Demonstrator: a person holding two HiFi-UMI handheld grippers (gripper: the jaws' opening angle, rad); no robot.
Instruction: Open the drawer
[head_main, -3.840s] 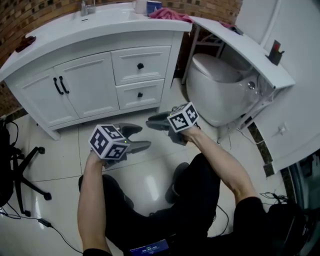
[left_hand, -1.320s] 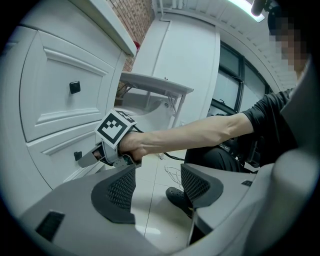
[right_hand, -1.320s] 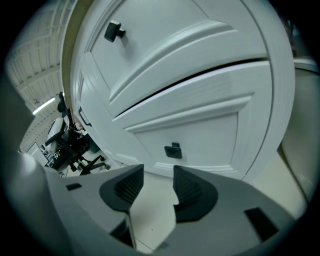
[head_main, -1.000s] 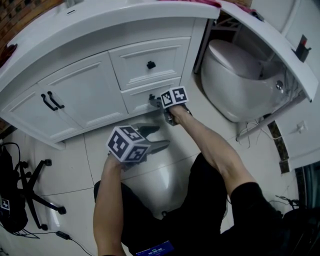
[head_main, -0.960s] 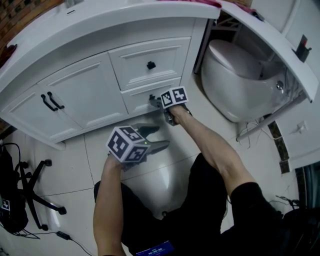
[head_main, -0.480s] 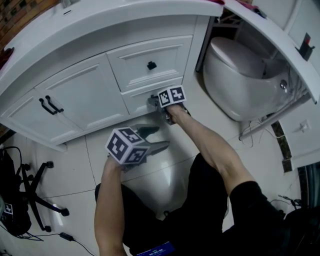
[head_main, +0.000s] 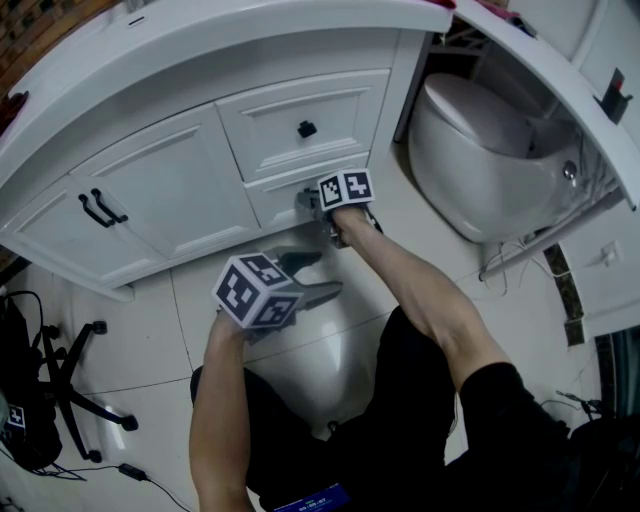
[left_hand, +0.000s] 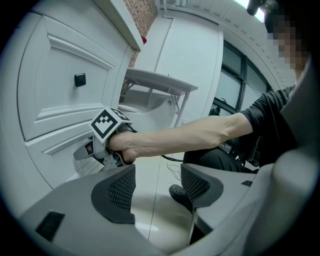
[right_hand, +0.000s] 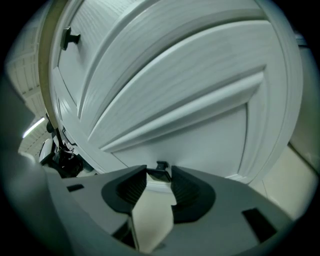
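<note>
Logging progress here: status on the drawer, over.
Right hand-held gripper closing, knob between its jaws. Left hand-held gripper open, empty, above the floor. Lower drawer shut. Nothing in the way.

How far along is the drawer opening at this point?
Done: the right gripper is at the lower drawer, with its black knob between the jaws. In hand: those jaws are closing on the knob, and no firm grip shows yet. Left: the pull itself, since the drawer front sits fully shut. The left gripper hangs open and empty.
</note>
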